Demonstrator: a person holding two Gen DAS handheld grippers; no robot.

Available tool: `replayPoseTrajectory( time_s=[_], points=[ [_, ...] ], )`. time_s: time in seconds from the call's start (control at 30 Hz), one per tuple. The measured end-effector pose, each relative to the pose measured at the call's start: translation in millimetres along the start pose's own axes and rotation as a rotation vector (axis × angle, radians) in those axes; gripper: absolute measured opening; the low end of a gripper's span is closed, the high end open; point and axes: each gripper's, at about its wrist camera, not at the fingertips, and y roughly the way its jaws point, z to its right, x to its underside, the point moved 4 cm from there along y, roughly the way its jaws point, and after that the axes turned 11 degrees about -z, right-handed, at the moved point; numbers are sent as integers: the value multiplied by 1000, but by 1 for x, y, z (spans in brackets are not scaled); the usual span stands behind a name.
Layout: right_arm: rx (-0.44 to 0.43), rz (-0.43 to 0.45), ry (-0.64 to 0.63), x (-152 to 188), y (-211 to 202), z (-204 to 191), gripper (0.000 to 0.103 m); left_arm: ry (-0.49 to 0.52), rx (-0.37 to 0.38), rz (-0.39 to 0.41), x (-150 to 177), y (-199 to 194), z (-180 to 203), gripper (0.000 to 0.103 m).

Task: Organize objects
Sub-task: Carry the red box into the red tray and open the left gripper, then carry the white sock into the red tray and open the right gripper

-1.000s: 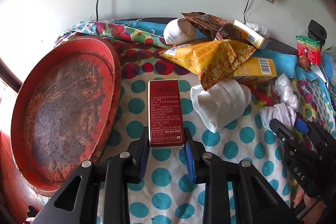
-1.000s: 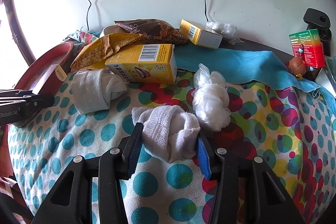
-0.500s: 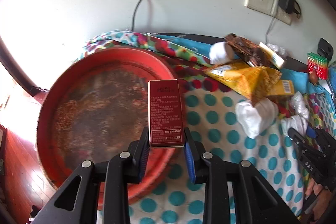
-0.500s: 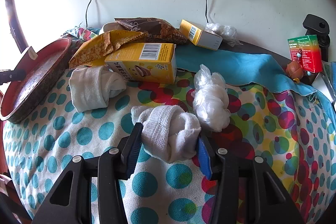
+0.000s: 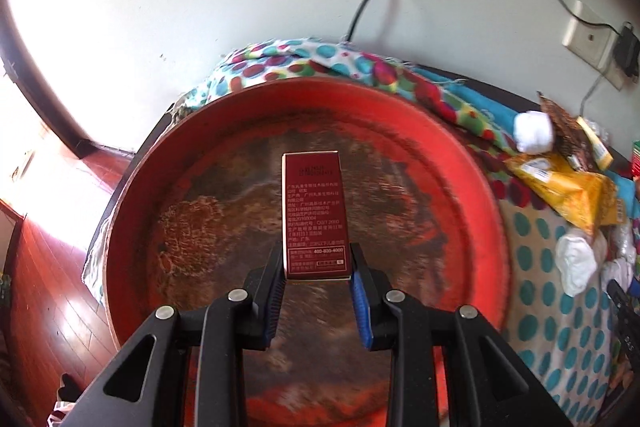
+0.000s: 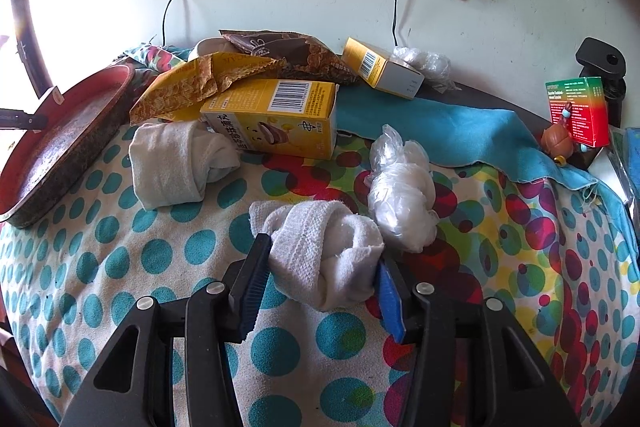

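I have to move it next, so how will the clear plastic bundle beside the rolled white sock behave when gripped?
The plastic bundle is crinkled, glossy film, so it will probably crush and give rather than hold its shape. It looks light for its bulk. The shiny surface may slide between pads. Its lumpy form, lying against the white sock held by the right gripper, makes rolling unlikely.

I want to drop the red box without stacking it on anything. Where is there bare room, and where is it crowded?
The red tray shows nothing in it under the red box held by the left gripper. Polka-dot cloth is bare between tray and right gripper. Crowded: around the yellow carton, toward the wall.
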Motion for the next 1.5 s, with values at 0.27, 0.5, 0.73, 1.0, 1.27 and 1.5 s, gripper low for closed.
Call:
replayPoseTrajectory(
  time_s=[0.27,0.5,0.73,1.0,1.27,1.5],
  points=[
    [0,-2,-1,0,0,3,48,-11,-22,-51,-25,36,-39,30],
    [-5,-3,-12,0,0,4,48,-15,-37,-96,-34,61,-53,30],
    [-3,-7,-16,1,1,8,51,-17,-57,-89,-38,65,-59,31],
    [-6,-8,-21,1,1,11,51,-25,-76,-87,-37,62,-63,34],
    [-9,-3,-36,0,1,10,47,-10,-51,-43,-25,30,-51,46],
    [-10,10,-51,-1,-2,9,42,-21,-6,11,-3,-8,-28,49]
  ],
)
